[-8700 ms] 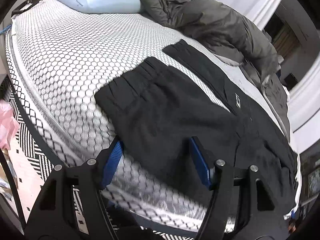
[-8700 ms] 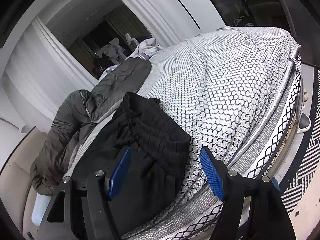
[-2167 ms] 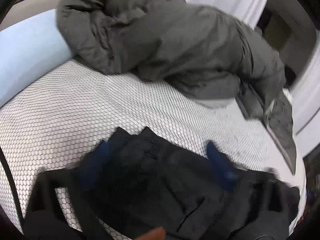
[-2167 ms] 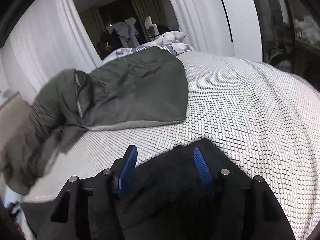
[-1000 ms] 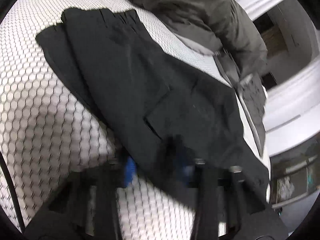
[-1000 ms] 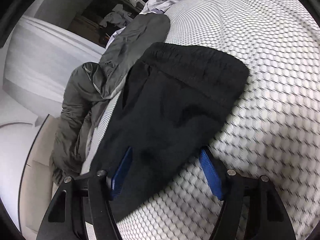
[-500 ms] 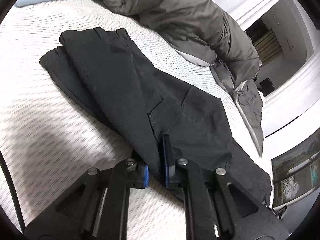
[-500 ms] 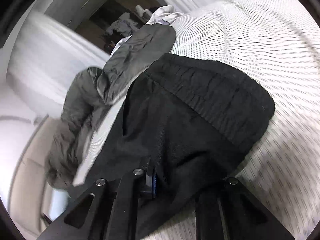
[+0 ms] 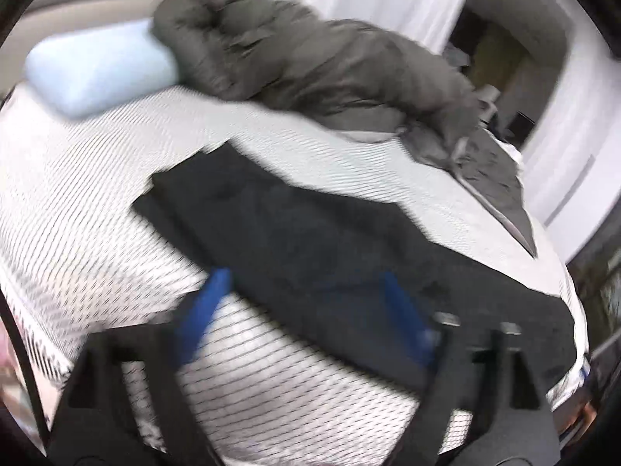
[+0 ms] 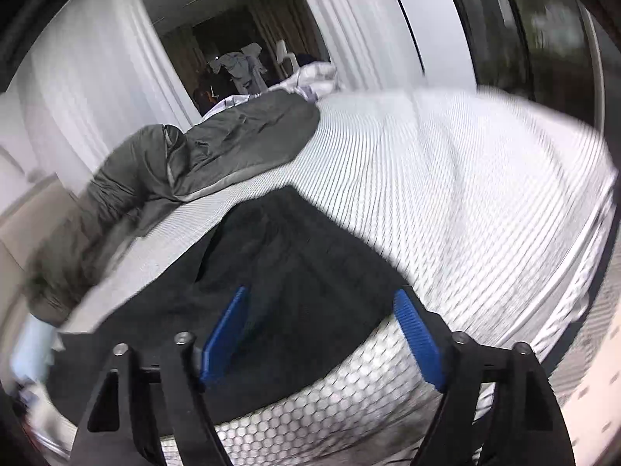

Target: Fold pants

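**Obs 1:** Both grippers, pinched onto the black cloth half a second ago, now stand spread and empty; the left gripper (image 9: 304, 308) has its blue pads (image 9: 202, 310) wide apart, hanging over the near hem; the right gripper (image 10: 322, 334) is spread just the same, nothing between its fingers.

**Obs 2:** Agreed; and the pants (image 9: 341, 256)?

**Obs 1:** Laid flat on the honeycomb-patterned mattress (image 9: 89, 202), folded lengthwise, one leg stacked on the other; the lower layer peeks out as a thin offset strip along the cuff end, far left in the left view; the waistband end (image 10: 310, 240) sits toward the right gripper, close to the mattress edge.

**Obs 2:** Why release there?

**Obs 1:** My reading: the lengthwise fold is set down, so the cloth is let go to rest under its own weight; both tools hang near the near edge, probably to retake it for a crosswise fold; that step is not yet done.

**Obs 2:** Clutter?

**Obs 1:** Grey-green padded coat (image 9: 318, 58) heaped along the far side, apart from the pants; a pale blue pillow (image 9: 101, 70) touching its left end; both views are motion-blurred, so fine creases cannot be judged.

**Obs 2:** Risk?

**Obs 1:** Soft cloth, layers may slide apart when lifted; a grab must take both layers together.
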The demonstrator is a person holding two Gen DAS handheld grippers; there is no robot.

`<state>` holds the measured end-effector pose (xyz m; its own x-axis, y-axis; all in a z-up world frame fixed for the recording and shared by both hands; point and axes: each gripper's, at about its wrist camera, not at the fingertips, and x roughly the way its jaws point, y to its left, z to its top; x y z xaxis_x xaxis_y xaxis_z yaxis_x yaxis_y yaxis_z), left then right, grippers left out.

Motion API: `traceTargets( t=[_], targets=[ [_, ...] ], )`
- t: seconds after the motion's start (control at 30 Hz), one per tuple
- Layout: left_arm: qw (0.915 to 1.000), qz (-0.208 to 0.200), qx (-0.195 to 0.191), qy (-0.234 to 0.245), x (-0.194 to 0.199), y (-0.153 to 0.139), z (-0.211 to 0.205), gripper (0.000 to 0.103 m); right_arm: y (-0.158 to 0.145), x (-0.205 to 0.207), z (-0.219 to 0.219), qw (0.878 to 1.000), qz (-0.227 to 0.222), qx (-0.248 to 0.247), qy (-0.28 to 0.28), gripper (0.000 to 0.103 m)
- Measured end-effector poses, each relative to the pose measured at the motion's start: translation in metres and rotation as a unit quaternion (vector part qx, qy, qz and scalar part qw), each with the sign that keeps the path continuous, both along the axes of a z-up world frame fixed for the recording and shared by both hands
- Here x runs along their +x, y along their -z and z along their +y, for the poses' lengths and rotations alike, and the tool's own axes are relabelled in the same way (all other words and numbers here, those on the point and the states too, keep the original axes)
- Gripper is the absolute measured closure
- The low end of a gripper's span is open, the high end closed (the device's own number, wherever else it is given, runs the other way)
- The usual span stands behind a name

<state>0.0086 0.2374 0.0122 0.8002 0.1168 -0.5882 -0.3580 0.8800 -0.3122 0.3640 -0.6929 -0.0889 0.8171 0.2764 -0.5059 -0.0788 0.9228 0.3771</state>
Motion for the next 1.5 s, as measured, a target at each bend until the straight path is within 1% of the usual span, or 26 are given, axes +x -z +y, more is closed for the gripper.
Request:
traceTargets(
  t=[0.07,0.1,0.17,0.23,0.3,0.33,0.47,0.57,0.63,0.7,0.77,0.8,0.9,0.97,1.03,1.07,1.1,1.13,1.17,1.2,1.23,1.3,1.33,1.37,1.47,1.5],
  targets=[
    [0.9997,-0.003,0.004,0.022,0.014,-0.006,-0.015,0.011,-0.013,-0.004,0.000,1.000,-0.019,-0.010,-0.002,0.011],
    [0.9994,0.000,0.001,0.036,0.026,-0.008,-0.024,0.010,-0.019,-0.002,0.004,0.999,-0.024,-0.007,-0.027,0.010],
    [0.9973,0.010,0.000,0.072,0.050,-0.009,-0.046,0.008,-0.027,0.005,0.012,0.998,-0.017,-0.020,-0.058,0.010],
    [0.9944,0.014,0.021,0.102,0.080,-0.010,-0.073,0.007,-0.032,0.025,0.032,0.994,0.009,-0.067,-0.081,0.009],
    [0.9911,0.018,0.032,0.128,0.102,-0.010,-0.095,0.001,-0.036,0.040,0.056,0.988,0.032,-0.120,-0.090,0.009],
    [0.9883,0.017,0.034,0.147,0.115,-0.011,-0.104,0.001,-0.040,0.048,0.073,0.983,0.035,-0.145,-0.107,0.009],
    [0.9834,0.041,0.053,0.169,0.144,-0.007,-0.114,0.001,-0.050,0.066,0.141,0.963,0.028,-0.196,-0.181,0.009],
    [0.9858,0.037,0.020,0.162,0.154,-0.002,-0.103,0.001,-0.047,0.078,0.216,0.940,0.023,-0.254,-0.227,0.009],
    [0.9867,0.044,0.008,0.156,0.163,0.005,-0.093,0.001,-0.045,0.082,0.256,0.927,0.010,-0.269,-0.263,0.009],
    [0.9853,0.063,0.022,0.157,0.173,0.012,-0.092,0.001,-0.043,0.078,0.287,0.912,-0.003,-0.280,-0.301,0.009],
    [0.9836,0.073,0.059,0.154,0.179,0.019,-0.092,0.001,-0.039,0.077,0.318,0.888,-0.011,-0.295,-0.351,0.009],
    [0.9821,0.078,0.074,0.155,0.180,0.021,-0.094,0.001,-0.036,0.076,0.335,0.872,-0.015,-0.306,-0.381,0.009],
    [0.9781,0.077,0.075,0.178,0.182,0.022,-0.094,0.001,-0.025,0.077,0.362,0.835,-0.014,-0.339,-0.433,0.009],
    [0.9786,0.075,0.075,0.176,0.181,0.021,-0.092,0.001,-0.012,0.078,0.380,0.810,0.002,-0.367,-0.457,0.009],
    [0.9804,0.074,0.073,0.167,0.179,0.020,-0.086,0.001,0.003,0.080,0.399,0.790,0.021,-0.387,-0.475,0.013],
    [0.9813,0.075,0.070,0.163,0.180,0.020,-0.082,0.001,0.013,0.082,0.406,0.779,0.034,-0.401,-0.482,0.023],
    [0.9824,0.076,0.066,0.158,0.181,0.021,-0.077,0.001,0.017,0.082,0.404,0.774,0.041,-0.404,-0.486,0.040],
    [0.9835,0.078,0.061,0.151,0.181,0.022,-0.071,0.001,0.022,0.084,0.406,0.771,0.052,-0.398,-0.494,0.052],
    [0.9842,0.079,0.057,0.147,0.181,0.023,-0.066,0.001,0.023,0.085,0.407,0.772,0.059,-0.391,-0.498,0.083],
    [0.9849,0.079,0.055,0.144,0.179,0.023,-0.062,0.001,0.021,0.080,0.407,0.770,0.045,-0.396,-0.498,0.099],
    [0.9859,0.078,0.051,0.139,0.176,0.023,-0.057,0.001,0.019,0.075,0.406,0.769,0.031,-0.400,-0.498,0.099],
    [0.9871,0.077,0.045,0.132,0.173,0.024,-0.049,0.001,0.013,0.070,0.402,0.772,0.010,-0.400,-0.493,0.101],
    [0.9878,0.079,0.043,0.127,0.172,0.025,-0.045,0.001,0.007,0.070,0.398,0.779,-0.002,-0.397,-0.485,0.101],
    [0.9883,0.080,0.042,0.123,0.171,0.026,-0.041,0.001,-0.001,0.073,0.394,0.793,-0.015,-0.394,-0.465,0.101],
    [0.9891,0.087,0.039,0.112,0.170,0.029,-0.036,0.001,-0.010,0.089,0.388,0.823,-0.022,-0.390,-0.414,0.101],
    [0.9891,0.089,0.039,0.110,0.170,0.031,-0.034,0.001,-0.009,0.094,0.385,0.831,-0.017,-0.387,-0.400,0.098]
  ],
)
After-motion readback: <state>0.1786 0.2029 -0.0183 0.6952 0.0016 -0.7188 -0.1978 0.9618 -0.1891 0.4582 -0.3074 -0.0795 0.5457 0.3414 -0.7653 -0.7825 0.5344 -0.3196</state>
